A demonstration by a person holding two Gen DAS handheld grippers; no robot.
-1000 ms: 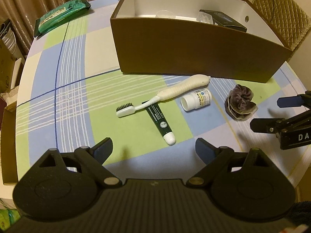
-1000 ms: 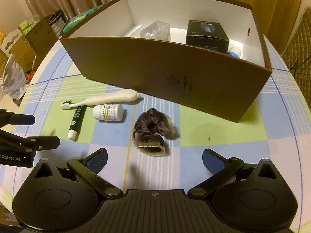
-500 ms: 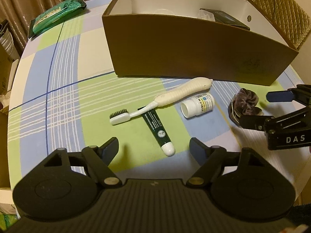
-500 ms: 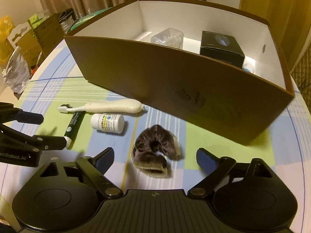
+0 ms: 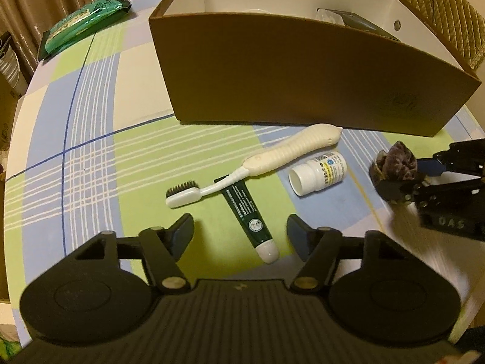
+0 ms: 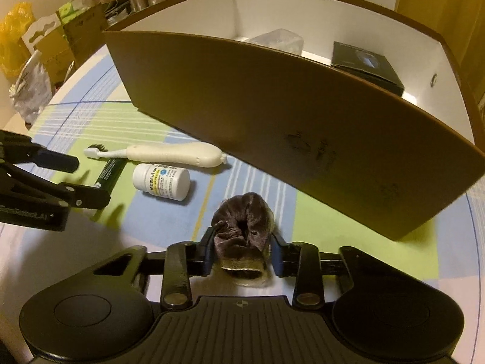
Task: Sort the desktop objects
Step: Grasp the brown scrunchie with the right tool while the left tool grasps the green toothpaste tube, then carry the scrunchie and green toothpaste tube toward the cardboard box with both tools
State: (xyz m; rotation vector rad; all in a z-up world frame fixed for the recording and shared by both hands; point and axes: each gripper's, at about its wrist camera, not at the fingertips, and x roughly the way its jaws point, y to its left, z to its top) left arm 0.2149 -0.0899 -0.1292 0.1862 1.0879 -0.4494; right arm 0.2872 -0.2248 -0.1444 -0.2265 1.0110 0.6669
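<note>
Left wrist view: my left gripper [image 5: 241, 233] hangs over the checked tablecloth [image 5: 91, 139], jaws closing but apart, the cap end of the dark green tube [image 5: 247, 220] lying between the fingertips, untouched. Taking the brown box [image 5: 303, 72] as landmark: the white toothbrush [image 5: 257, 166] lies just in front of its near wall, the tube under the brush's neck, the white pill bottle [image 5: 318, 171] on its side beside the brush handle. A green wipes pack [image 5: 81, 21] sits well left of the box. At the right edge I see the right gripper [image 5: 403, 179] around the brown scrunchie [image 5: 397, 160], though blur hides the contact there. Right wrist view: my right gripper [image 6: 242, 253] is closing, pads pressed on the scrunchie [image 6: 242, 224], which bunches between them in front of the box [image 6: 272, 127]. Inside the box, a black carton [image 6: 363, 66] and a clear container [image 6: 279, 41]. The left gripper [image 6: 75, 179] shows left, over the tube [image 6: 110, 171], near the pill bottle [image 6: 162, 180] and toothbrush [image 6: 169, 154].
</note>
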